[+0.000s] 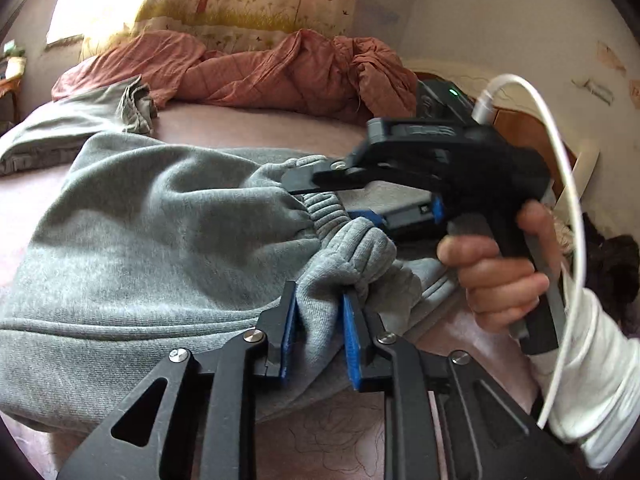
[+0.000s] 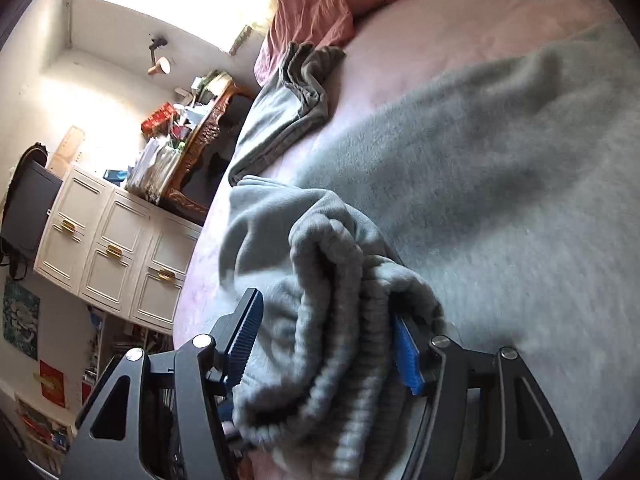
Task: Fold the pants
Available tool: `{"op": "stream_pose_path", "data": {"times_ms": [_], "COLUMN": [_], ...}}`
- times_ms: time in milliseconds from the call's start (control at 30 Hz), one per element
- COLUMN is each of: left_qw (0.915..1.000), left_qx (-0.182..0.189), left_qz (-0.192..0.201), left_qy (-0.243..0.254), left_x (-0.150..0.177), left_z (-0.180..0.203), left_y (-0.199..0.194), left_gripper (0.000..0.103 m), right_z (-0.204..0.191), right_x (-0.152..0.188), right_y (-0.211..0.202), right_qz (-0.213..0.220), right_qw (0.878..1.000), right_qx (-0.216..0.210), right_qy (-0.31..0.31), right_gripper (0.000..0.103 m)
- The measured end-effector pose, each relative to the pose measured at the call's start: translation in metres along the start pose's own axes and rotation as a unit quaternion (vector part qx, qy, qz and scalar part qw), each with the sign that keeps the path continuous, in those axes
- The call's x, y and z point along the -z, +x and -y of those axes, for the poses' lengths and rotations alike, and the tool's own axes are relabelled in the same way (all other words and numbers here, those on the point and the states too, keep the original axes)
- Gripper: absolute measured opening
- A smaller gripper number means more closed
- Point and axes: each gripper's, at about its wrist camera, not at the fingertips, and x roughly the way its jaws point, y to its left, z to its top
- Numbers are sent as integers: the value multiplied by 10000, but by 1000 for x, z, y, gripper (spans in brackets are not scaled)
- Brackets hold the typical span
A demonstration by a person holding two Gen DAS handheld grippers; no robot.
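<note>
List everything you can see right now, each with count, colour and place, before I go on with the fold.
pants: one, grey, spread on the bed, ribbed waistband bunched at the grippers
second garment: one, grey-green, on the bed beyond the pants
quilt: one, rust-pink, crumpled at the far side of the bed
bed sheet: one, pale pink, under everything
cabinet: one, white with gold handles, beside the bed
left hand-held gripper: black with blue pads, shut on the pants
right hand-held gripper: black with blue pads, waistband between its fingers; whether it presses is unclear
right hand: one, white sleeve, on the right handle
</note>
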Motion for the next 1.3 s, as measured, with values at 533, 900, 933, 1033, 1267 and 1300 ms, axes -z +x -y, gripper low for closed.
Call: {"op": "stream_pose_path", "data": {"times_ms": [533, 900, 933, 1033, 1267, 1300], "left_qw": [9996, 9835, 9789, 9707, 9821, 9822], "left_qx": [-265, -1475, -1676, -2070, -1722, -1628], "left_qz": [-119, 1004, 1127, 1169, 281, 212], "left_qy": [28, 281, 321, 342, -702, -912], "left_x": [-3, 20, 18, 3, -7, -1], "left_z": [6, -2, -7, -29, -93, -100], "left_y": [17, -67, -73, -79, -52, -49], "left_gripper": [14, 72, 76, 87, 31, 29], "right_z": [-27, -49, -56, -79, -104, -101], "right_x": [-27, 14, 20, 37, 54, 56], "right_y": [6, -37, -40, -45, 0, 9], "right_qz": [1036, 1512, 1592, 1815, 1156, 950], "right_qw": [9736, 9377, 9339, 9254, 9359, 9337], "right_qx": [1858, 2611, 2644, 2581, 2252, 2437], "right_qy": [-827, -1720, -1804, -2099, -2449, -2446], "right_gripper": [30, 66, 66, 54, 8, 8]}}
